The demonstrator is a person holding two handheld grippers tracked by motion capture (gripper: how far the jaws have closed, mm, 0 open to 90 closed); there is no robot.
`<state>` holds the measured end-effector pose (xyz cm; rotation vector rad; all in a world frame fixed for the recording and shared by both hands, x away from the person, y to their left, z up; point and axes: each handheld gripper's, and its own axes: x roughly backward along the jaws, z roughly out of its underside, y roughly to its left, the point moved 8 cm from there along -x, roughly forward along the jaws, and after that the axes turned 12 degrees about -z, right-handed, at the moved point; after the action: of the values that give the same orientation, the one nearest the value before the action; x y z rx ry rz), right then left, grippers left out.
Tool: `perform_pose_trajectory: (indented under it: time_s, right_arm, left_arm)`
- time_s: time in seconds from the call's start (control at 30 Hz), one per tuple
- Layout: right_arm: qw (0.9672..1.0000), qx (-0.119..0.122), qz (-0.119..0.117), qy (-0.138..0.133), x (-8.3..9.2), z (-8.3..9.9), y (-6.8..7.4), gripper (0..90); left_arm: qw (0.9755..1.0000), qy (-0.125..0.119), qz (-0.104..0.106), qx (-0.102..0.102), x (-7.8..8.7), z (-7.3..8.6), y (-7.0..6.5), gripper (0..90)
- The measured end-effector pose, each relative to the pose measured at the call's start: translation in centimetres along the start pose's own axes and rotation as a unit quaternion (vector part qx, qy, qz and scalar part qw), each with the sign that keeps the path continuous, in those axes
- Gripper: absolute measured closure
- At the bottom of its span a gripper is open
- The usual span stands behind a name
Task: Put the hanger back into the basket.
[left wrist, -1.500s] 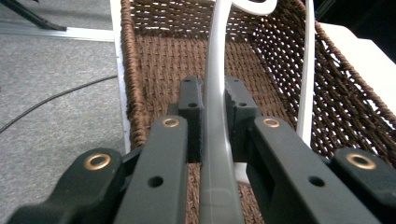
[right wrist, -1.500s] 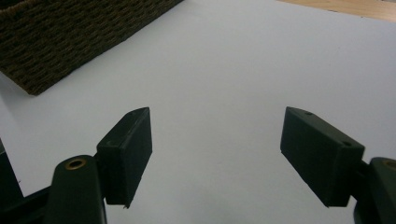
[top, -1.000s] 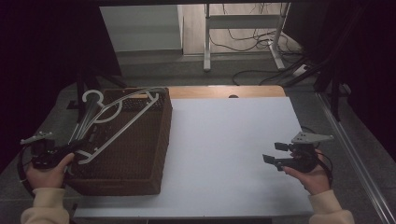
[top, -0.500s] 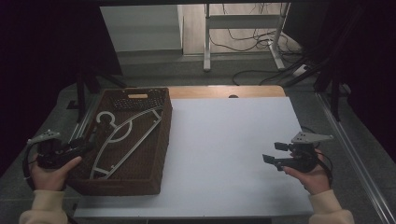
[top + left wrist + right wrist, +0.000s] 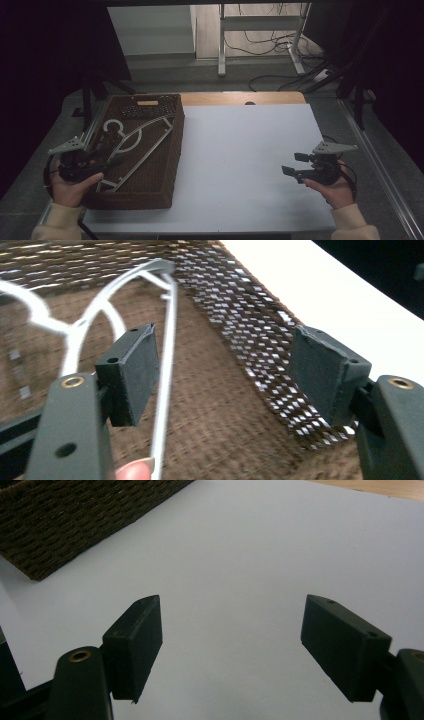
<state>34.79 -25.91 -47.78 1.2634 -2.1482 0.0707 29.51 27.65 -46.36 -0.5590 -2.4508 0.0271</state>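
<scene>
Brown woven basket (image 5: pixel 165 165), rectangular, at the left end of the white counter (image 5: pixel 240 160), its long side running away from the person; a pale label shows on the far inner wall. White hanger (image 5: pixel 135 142) lies flat on the basket floor, hook toward the far left corner, one straight bar running diagonally toward the near end. A second ago the hanger stood raised above the basket rim with its hook out past the far left edge; half a second ago it was already lowered inside; now it rests slightly further in and fully below the rim. Left tongs (image 5: pixel 107 161), held in the person's left hand (image 5: pixel 70 185) at the basket's near left edge, reach over the rim into the basket; in the left gripper view the left tongs (image 5: pixel 225 375) stand wide apart, the hanger (image 5: pixel 167 350) bar passing just beside the left jaw with neither jaw closed on it, the basket (image 5: pixel 250 335) wall between the jaws. Right tongs (image 5: pixel 295 164), in the right hand (image 5: pixel 335 187), hover over bare counter at the right, position unchanged from the earlier frames; in the right gripper view the right tongs (image 5: pixel 230 640) are apart with nothing between them, the basket (image 5: pixel 75 520) corner far off at upper left.
</scene>
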Motion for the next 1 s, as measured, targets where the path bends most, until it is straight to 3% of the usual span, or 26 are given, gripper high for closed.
perform_pose_trajectory:
  time_s: [0.27,0.57,0.7,1.0]
  right_arm:
    - [1.0,-0.001,0.001,0.008,-0.5,0.5,0.0,23.9]
    - [0.9999,-0.004,0.007,0.015,-1.0,1.3,0.0,22.6]
    - [0.9998,-0.003,0.012,0.013,-1.0,1.5,-0.2,21.9]
    - [0.9997,-0.005,0.022,0.008,-0.8,1.9,-0.5,21.2]
  left_arm:
    - [0.9986,0.011,0.04,-0.034,-1.7,-0.4,-4.2,25.4]
    - [0.9939,0.034,0.075,-0.074,-3.7,0.0,-8.4,23.7]
    - [0.9927,0.041,0.081,-0.08,-4.2,0.3,-9.1,23.3]
    - [0.992,0.043,0.095,-0.07,-4.4,0.6,-9.3,23.1]
